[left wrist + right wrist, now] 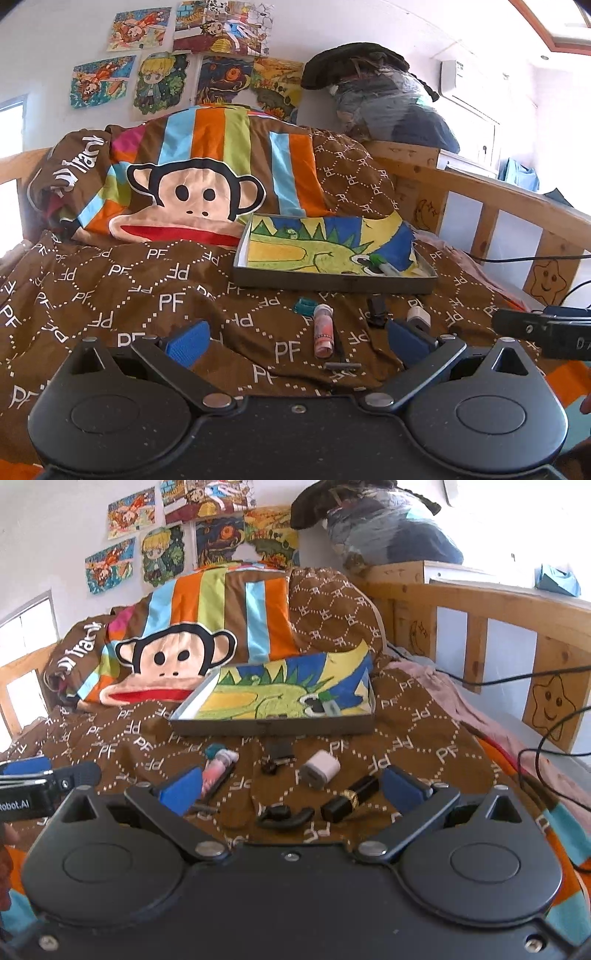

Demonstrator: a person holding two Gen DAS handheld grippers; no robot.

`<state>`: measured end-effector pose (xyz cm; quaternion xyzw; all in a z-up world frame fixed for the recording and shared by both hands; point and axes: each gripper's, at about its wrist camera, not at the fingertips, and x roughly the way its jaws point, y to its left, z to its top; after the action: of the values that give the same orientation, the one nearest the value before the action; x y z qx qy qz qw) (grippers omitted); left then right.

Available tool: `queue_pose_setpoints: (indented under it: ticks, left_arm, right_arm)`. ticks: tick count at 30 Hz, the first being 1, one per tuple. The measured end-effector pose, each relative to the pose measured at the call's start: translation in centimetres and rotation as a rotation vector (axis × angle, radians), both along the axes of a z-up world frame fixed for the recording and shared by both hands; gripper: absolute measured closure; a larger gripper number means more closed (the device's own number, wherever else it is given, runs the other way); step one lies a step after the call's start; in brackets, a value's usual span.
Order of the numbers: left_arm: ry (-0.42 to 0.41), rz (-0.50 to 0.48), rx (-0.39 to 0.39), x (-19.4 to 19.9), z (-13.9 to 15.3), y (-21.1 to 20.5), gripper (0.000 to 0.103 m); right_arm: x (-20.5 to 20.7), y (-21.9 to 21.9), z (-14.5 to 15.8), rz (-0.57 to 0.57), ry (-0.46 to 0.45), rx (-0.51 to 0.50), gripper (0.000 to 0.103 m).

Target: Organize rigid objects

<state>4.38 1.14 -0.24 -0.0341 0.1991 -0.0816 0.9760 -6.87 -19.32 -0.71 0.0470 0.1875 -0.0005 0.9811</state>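
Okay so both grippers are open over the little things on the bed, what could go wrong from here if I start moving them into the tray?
1. The brown quilt is soft and wrinkled, so pressing down on the white charger or the black and gold tube may sink or roll it away from the right gripper.
2. The pink tube lies against a thin dark stick; the left gripper may catch both.
3. The tray sits on bedding and looks tilted, so it could shift.

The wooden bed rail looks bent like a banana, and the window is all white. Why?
Left wrist view: the fisheye lens curves the wooden bed rail near the edge; the window is washed out by bright daylight. Right wrist view: the same curving of the rail, and white glare behind it; the middle of the bed stays sharp.
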Motion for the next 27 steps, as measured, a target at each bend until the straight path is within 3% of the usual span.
queue_pose_setpoints:
  ticks: [14,19,21,27]
  left_arm:
    - [0.036,0.040,0.003,0.8,-1.4,0.2,0.001]
    - [0.039,0.045,0.009,0.9,-1.5,0.1,0.001]
    - [0.038,0.044,0.008,0.9,-1.5,0.0,0.001]
    - [0.038,0.042,0.010,0.8,-1.6,-0.2,0.001]
  right_arm:
    - [-0.3,0.6,-1.9,-0.028,0.077,0.018,0.000]
    - [1.6,0.2,-1.2,-0.023,0.081,0.017,0.000]
    - [4.6,-0.3,-0.8,-0.024,0.085,0.020,0.000]
    - [5.3,-0.4,-0.8,-0.024,0.091,0.022,0.000]
